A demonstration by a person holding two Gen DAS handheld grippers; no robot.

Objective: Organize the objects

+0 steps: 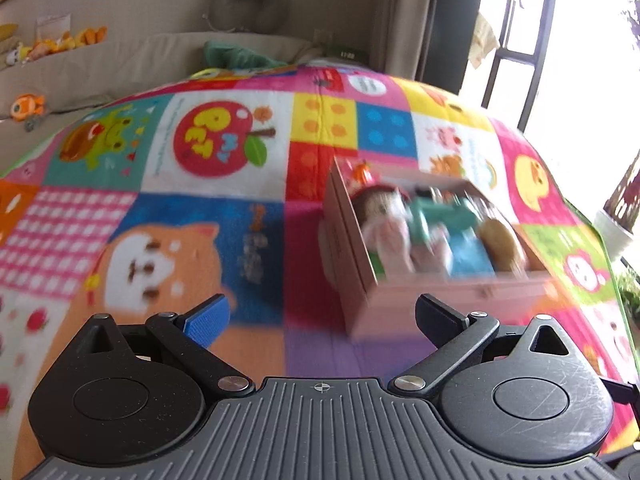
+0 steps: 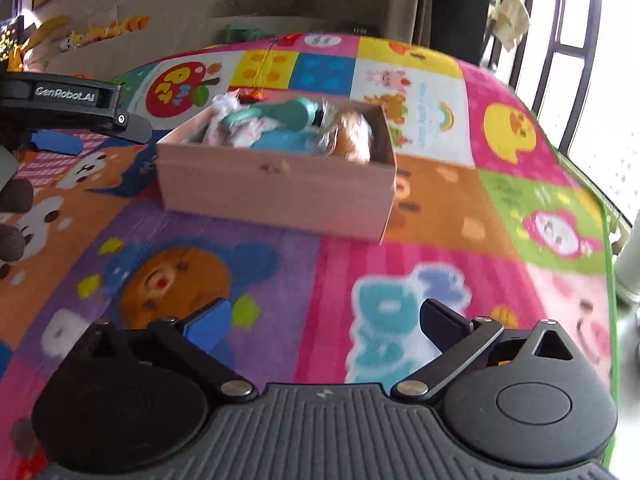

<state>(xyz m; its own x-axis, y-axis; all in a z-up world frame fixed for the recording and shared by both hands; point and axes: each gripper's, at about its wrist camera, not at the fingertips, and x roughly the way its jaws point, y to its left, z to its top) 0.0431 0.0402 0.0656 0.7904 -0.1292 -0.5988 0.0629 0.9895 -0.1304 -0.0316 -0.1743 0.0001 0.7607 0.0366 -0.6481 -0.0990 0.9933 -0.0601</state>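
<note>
Left wrist view: the left claw (image 1: pixel 322 320) stands wide apart with nothing between its fingers. The box (image 1: pixel 440 300) sits on the patchwork mat (image 1: pixel 200 216), ahead of the claw and to its right, its near corner close to the right finger. It is already packed: a doll (image 1: pixel 384 216), a teal toy (image 1: pixel 436 212) and a brown plush (image 1: pixel 502 240) lie inside, all blurred. The box's long axis runs away from the claw and rightward. No loose toy shows on the mat here.

Right wrist view: the right claw (image 2: pixel 326 326) is also spread wide and empty, hovering over bare mat (image 2: pixel 400 264). The box (image 2: pixel 276 188) lies ahead and somewhat left, clearly apart, its long side facing the claw. The other gripper's body (image 2: pixel 72 108) juts in at the left edge, beside the box's left end.

By my reading the left claw is the nearer one, so any move to shift or shut the box would fall to it; the sorting looks nearly finished.
</note>
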